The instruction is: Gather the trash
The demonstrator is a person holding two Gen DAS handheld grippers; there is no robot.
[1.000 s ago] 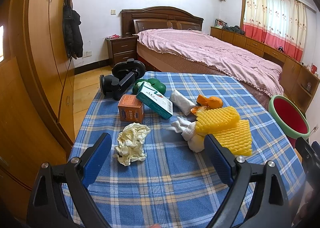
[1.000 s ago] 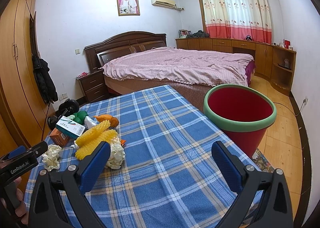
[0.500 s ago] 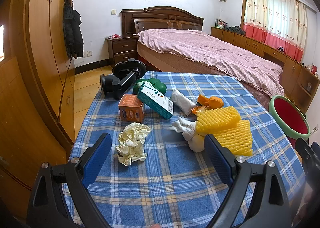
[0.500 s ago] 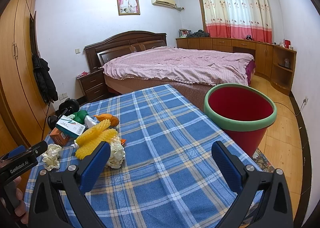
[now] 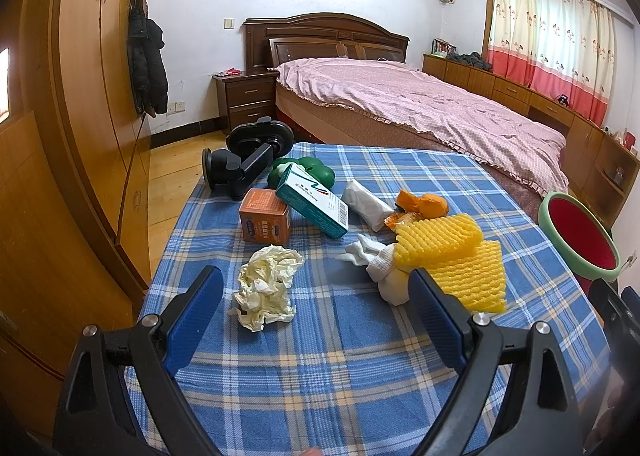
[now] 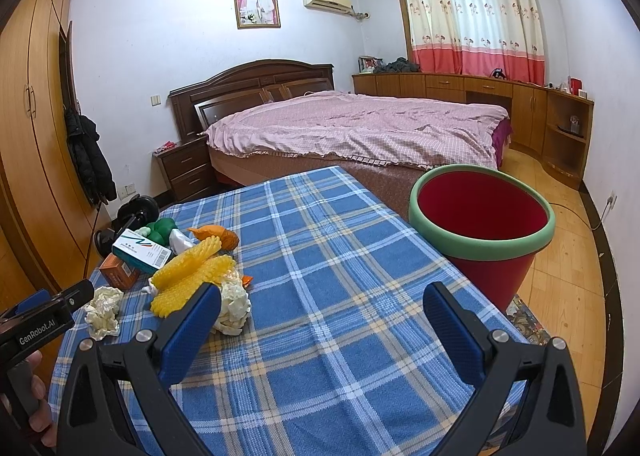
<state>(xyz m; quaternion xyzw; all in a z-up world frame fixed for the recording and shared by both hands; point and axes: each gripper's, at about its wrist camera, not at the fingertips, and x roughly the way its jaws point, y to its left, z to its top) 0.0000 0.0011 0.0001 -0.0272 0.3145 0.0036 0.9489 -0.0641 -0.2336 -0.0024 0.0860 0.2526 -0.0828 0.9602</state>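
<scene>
Blue textured pads on black plastic fingers, spread wide and gripping nothing: left gripper point(image 5: 316, 296) poised above the blue plaid cloth-covered surface point(image 5: 320, 356). Between and just beyond its fingers, a crumpled cream paper ball point(image 5: 267, 287), loose and creased, lying alone on the cloth. To its right, a twisted white tissue wad point(image 5: 378, 262) touching a folded yellow foam fruit net point(image 5: 452, 252) with a ribbed honeycomb texture. Further back, a small orange cardboard box point(image 5: 265, 221), with a teal-and-white carton point(image 5: 313, 205) leaning tilted beside it, a white crinkled wrapper point(image 5: 366, 205), an orange wrapper scrap point(image 5: 422, 205) and a green rounded plastic object point(image 5: 316, 170) behind the carton. At the far left corner of the cloth, a black camera-mount device point(image 5: 244, 164).

Right gripper point(image 6: 322, 322) likewise spread wide and empty, over bare plaid cloth, well apart from the trash heap at its left. Off the right edge of the surface, a round red bucket with a pale green rim point(image 6: 482, 228), standing on the wooden floor point(image 6: 568, 276), open mouth upward, seemingly empty inside. Beyond, a wooden bed with a pink checked cover point(image 6: 352, 128).
</scene>
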